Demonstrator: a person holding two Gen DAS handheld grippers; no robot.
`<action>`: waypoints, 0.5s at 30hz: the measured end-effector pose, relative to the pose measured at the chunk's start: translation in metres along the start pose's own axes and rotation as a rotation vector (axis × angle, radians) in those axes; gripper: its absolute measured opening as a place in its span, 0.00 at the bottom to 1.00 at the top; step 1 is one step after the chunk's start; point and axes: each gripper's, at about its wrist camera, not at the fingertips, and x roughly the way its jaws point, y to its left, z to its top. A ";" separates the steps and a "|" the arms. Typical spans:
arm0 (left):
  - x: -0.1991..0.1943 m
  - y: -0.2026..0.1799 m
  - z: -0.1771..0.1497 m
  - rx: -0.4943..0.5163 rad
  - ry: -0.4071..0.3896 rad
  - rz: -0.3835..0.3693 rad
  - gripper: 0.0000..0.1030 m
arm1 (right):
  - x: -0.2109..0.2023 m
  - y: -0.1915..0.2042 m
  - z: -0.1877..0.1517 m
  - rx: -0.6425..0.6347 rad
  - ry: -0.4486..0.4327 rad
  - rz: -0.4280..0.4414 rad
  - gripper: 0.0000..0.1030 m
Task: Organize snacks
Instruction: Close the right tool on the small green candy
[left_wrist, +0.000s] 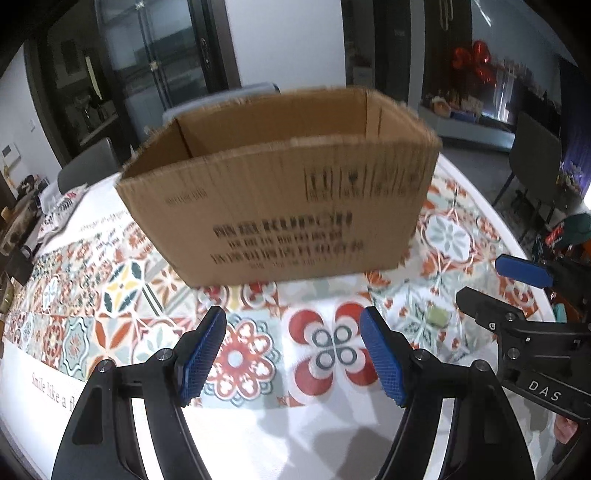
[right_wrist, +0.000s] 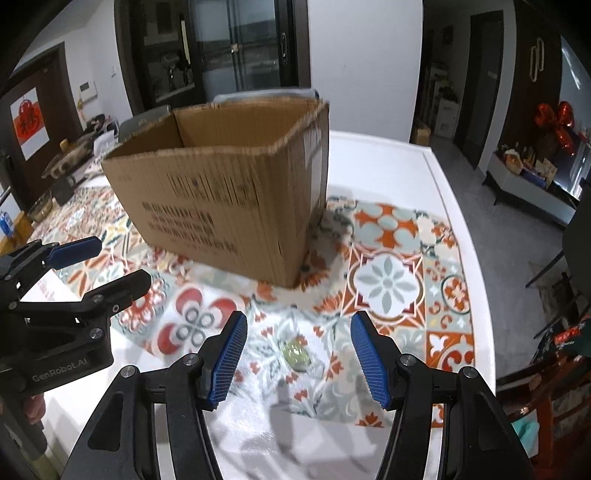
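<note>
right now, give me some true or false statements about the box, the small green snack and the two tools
1. The cardboard box stands open at the top on the patterned cloth. True.
2. The small green snack lies inside the box. False: it lies on the cloth in front of the box, toward the tools.
3. The right tool is shut on the snack. False: its jaws stand apart and hold nothing; the snack shows between them on the cloth.
4. The left tool is empty and open. True.
5. The box lies tipped on its side. False: it stands upright.
</note>
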 end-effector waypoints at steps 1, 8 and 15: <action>0.004 -0.002 -0.002 0.005 0.013 0.003 0.72 | 0.004 -0.001 -0.002 0.000 0.012 0.003 0.58; 0.026 -0.011 -0.013 0.033 0.080 0.018 0.72 | 0.030 0.000 -0.018 -0.029 0.082 0.025 0.58; 0.039 -0.015 -0.017 0.033 0.129 0.029 0.72 | 0.051 0.001 -0.024 -0.052 0.132 0.034 0.52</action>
